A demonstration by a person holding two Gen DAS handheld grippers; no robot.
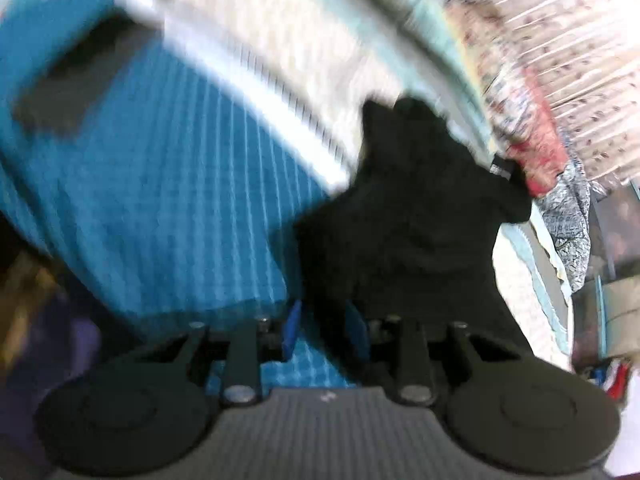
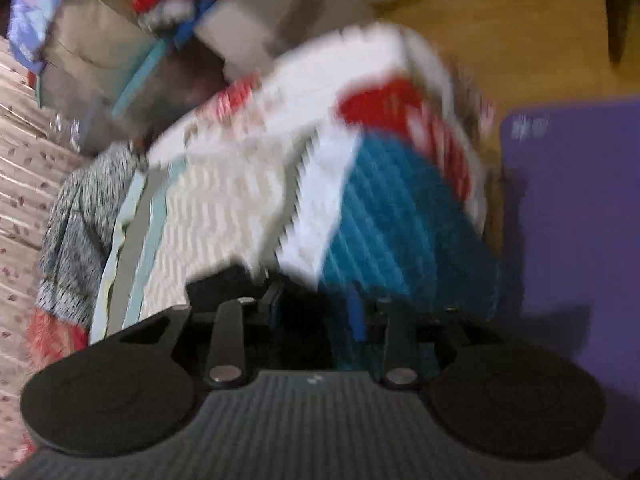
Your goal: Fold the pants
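Note:
The black pants [image 1: 412, 232] hang in a bunched mass in front of my left gripper [image 1: 326, 326], above the blue and white bedspread [image 1: 160, 184]. The left blue fingers stand close together with black cloth between them, shut on the pants. In the right wrist view a dark piece of the pants [image 2: 304, 320] sits between the blue fingers of my right gripper [image 2: 316, 320], which looks shut on it. Both views are blurred by motion.
A patterned quilt [image 1: 560, 60] and a grey printed cloth [image 1: 568, 220] lie at the bed's far side. A purple mat [image 2: 572, 220] lies on the wooden floor [image 2: 520, 28] beside the bed. Cardboard boxes and clutter [image 2: 120, 60] stand past the bed.

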